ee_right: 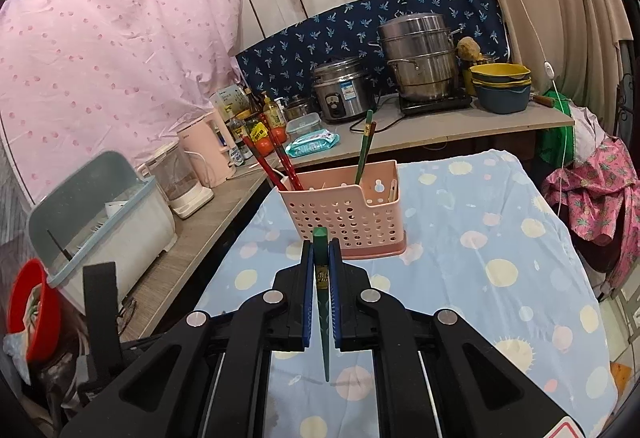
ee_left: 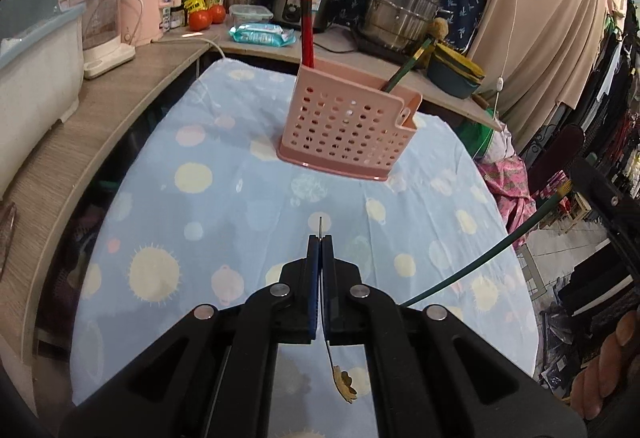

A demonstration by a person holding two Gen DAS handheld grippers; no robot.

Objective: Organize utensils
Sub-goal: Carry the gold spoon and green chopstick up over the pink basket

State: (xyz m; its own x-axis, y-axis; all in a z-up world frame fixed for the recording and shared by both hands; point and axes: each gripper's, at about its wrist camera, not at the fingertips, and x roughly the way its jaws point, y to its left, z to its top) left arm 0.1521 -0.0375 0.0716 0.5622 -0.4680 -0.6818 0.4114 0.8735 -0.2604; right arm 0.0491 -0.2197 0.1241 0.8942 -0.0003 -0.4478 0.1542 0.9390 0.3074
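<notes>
Far left I see a grey-lidded dish box (ee_right: 100,214) on the wooden side counter (ee_right: 200,238), with a red bowl (ee_right: 28,310) below it near the floor. Next along the counter: a clear-jug appliance (ee_right: 180,182), a pink kettle (ee_right: 208,150), bottles and two tomatoes (ee_left: 206,17). On the back shelf I note a wet-wipes pack (ee_left: 262,34), a rice cooker (ee_right: 340,90), a stacked steel steamer (ee_right: 420,58) and stacked bowls (ee_right: 502,86).

The pink perforated utensil holder (ee_right: 352,214) stands upright on the dotted blue cloth of the tabletop (ee_right: 480,238), toward its far end. Red chopsticks (ee_right: 276,162) lean out of its left side; green chopsticks (ee_right: 366,146) stand in its right part. Nothing lies on the cloth between my claws and the holder.

Left claw (ee_left: 320,238): pads pressed together on a thin metal utensil whose tip (ee_left: 320,224) pokes just past the pads; its gold flower-shaped end (ee_left: 345,384) hangs below the jaws, clear of the cloth. The claw points down at the cloth, short of the holder.

Right claw (ee_right: 321,244): pinching a single green chopstick (ee_right: 322,302), thick end sticking up past the pads, thin end pointing back below the jaws. It aims at the holder's front wall from close by. In the left view this chopstick (ee_left: 472,270) arcs in from the right edge, and fingers (ee_left: 608,370) of the person's right hand show at lower right.
</notes>
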